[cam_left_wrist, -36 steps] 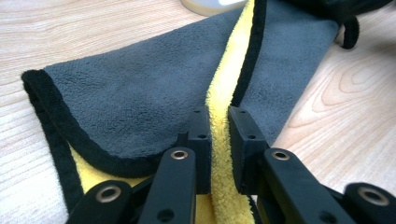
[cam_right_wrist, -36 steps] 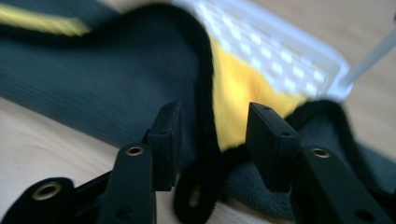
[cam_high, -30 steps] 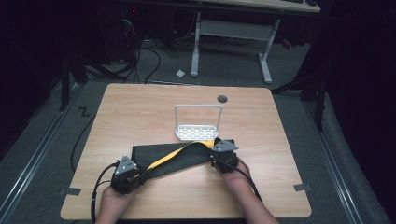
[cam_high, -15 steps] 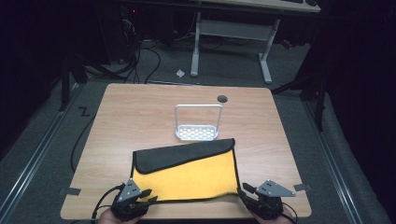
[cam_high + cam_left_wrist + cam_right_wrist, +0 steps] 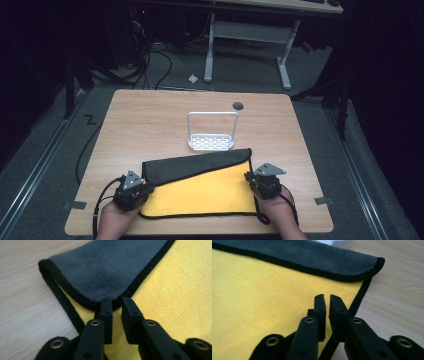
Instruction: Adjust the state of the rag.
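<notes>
Dim room with dark floor and cables around a light wood table [image 5: 150, 125], a white desk frame [image 5: 247, 35] standing far behind it. Cloth [image 5: 200, 192], yellow on its upper face with black edging, lay flat at the near middle of the table, its far edge folded over toward the near side so the grey underside showed as a slanted band, wider at the left. Left gripper [image 5: 131, 191] sat at the cloth's left edge, right gripper [image 5: 264, 182] at its right edge, probably placed 1 per side to work the fold evenly. In the left gripper view the jaws stood slightly parted with nothing between them, tips just at the grey flap's rounded corner. In the right gripper view the jaws were nearly together with a thin gap, empty, over yellow near the right hem. White wire rack [image 5: 211, 131] stood just beyond the fold, close enough to crowd any push farther; a dark grommet hole [image 5: 238, 105] lay beyond it.
</notes>
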The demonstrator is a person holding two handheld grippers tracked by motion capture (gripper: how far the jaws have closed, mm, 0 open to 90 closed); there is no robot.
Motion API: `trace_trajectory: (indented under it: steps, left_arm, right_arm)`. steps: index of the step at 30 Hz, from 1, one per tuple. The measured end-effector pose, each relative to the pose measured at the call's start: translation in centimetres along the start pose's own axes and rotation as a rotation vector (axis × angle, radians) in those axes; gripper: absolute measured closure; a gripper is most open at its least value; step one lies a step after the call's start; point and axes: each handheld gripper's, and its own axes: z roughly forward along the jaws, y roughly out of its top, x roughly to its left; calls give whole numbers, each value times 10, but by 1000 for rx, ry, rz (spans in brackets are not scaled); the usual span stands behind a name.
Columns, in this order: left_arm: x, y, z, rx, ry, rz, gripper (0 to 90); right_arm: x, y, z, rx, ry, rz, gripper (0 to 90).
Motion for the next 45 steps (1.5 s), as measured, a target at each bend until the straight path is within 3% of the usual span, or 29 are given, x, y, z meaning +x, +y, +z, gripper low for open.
trace_trajectory:
  steps: [4,8,9,11,12,13,15,17,19,22,24,26,28,31,32,33,34,35,37,41,45]
  left_arm:
    - [-6,-2,-1,-2,0,30,829]
    - [-15,-3,-1,-1,-40,50,815]
    - [-26,-3,-1,1,-80,68,814]
    - [-41,-3,0,1,-115,95,813]
    - [-41,-3,0,1,-115,95,808]
    - [-53,-4,-1,7,-132,132,802]
    - [-59,-5,-2,10,-141,145,794]
    - [-60,-3,-4,-1,-125,156,775]
    - [-56,1,-5,-34,-101,141,730]
    - [-53,9,-2,-62,-29,175,557]
    - [-52,12,1,-63,-27,193,479]
    - [-52,14,15,-23,-23,213,442]
    - [-49,14,19,-30,-44,194,469]
    - [-46,15,21,-27,-80,161,643]
    - [-46,16,21,-29,-87,160,698]
    - [-46,16,21,-29,-87,160,757]
    - [-45,17,20,-24,-85,157,829]
    - [-45,19,20,-24,-93,152,853]
    - [-42,23,16,-40,-107,137,866]
    - [-30,38,14,-64,-84,144,868]
    - [-5,54,22,-81,-122,54,867]
  right_arm:
    - [-6,-3,12,65,-9,-3,877]
    - [-11,-18,-3,63,7,6,877]
    - [-15,-35,-23,65,5,10,875]
    - [-17,-45,-34,65,-5,16,873]
    - [-19,-54,-43,63,-14,24,873]
    - [-20,-59,-49,60,-17,33,872]
    - [-22,-66,-55,54,-21,41,861]
    - [-24,-68,-59,39,-16,69,838]
    - [-27,-65,-60,13,-32,72,811]
    - [-35,-58,-55,-11,-40,111,755]
    - [-43,-51,-49,-22,-53,131,691]
    - [-50,-43,-42,-33,-59,158,624]
    - [-57,-36,-33,-33,-70,185,580]
    - [-64,-30,-19,-22,-81,200,605]
    - [-66,-29,-14,-9,-73,199,660]
    - [-66,-29,-14,-9,-73,199,660]
    - [-64,-28,-12,-10,-91,166,830]
    - [-64,-27,-13,-13,-91,161,843]
    - [-64,-25,-16,-28,-98,156,854]
    - [-65,-15,-18,-58,-106,144,853]
    - [-71,-2,-6,-67,-103,171,850]
